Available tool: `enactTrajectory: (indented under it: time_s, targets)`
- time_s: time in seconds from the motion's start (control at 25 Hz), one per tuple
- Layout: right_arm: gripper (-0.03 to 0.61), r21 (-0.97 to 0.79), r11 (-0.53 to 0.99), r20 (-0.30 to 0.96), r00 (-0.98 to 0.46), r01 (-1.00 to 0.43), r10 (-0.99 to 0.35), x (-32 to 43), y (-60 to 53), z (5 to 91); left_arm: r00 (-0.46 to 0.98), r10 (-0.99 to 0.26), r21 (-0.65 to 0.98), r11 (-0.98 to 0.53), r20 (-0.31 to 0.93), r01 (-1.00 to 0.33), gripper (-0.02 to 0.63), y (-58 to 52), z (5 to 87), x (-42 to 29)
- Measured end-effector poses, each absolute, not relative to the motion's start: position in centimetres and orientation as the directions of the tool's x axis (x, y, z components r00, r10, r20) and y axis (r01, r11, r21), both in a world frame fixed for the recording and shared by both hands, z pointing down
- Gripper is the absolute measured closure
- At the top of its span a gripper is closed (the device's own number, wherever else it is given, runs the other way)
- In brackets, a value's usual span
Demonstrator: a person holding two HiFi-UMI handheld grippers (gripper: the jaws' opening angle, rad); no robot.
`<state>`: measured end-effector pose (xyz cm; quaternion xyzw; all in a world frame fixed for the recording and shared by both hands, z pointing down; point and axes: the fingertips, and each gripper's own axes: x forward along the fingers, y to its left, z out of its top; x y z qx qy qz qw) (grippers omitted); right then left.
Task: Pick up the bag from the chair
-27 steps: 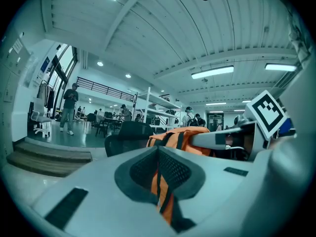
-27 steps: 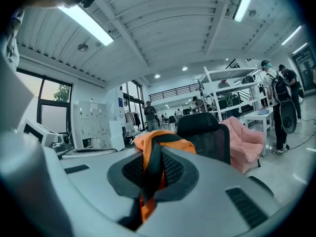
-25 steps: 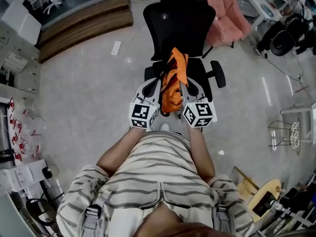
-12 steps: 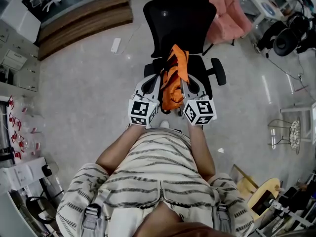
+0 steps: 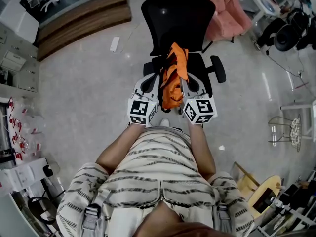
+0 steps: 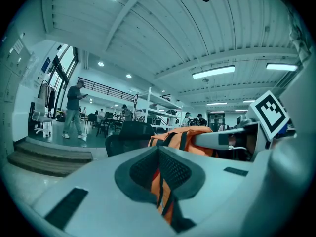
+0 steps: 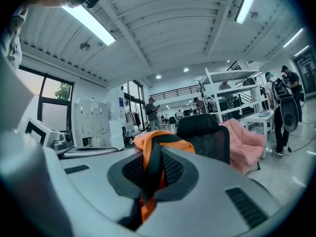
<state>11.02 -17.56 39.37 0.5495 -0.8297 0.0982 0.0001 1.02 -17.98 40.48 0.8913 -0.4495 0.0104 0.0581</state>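
Bag (image 5: 174, 75), left tongs (image 5: 154, 83), right tongs (image 5: 187, 84): marginally higher.

I can't read any word, brand or number from here. The cube (image 5: 142, 111) on my left hand-held gripper (image 5: 157, 81) and the cube (image 5: 199, 110) on my right hand-held gripper (image 5: 183, 83) bear only black-and-white square markers, no letters. A blue wall sign (image 7: 121, 101) beside the lockers (image 7: 91, 123) is too small to read.
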Motion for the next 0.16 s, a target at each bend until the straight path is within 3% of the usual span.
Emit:
enactTrajectory:
  time_s: [0.16]
  targets:
    - [0.554, -0.163, 0.382, 0.11, -0.402, -0.91, -0.909, 10.87, -17.72, 39.28, 0.596, -0.801, 0.094, -0.589, 0.065, -0.802, 0.592, -18.21, 40.21, 1.04]
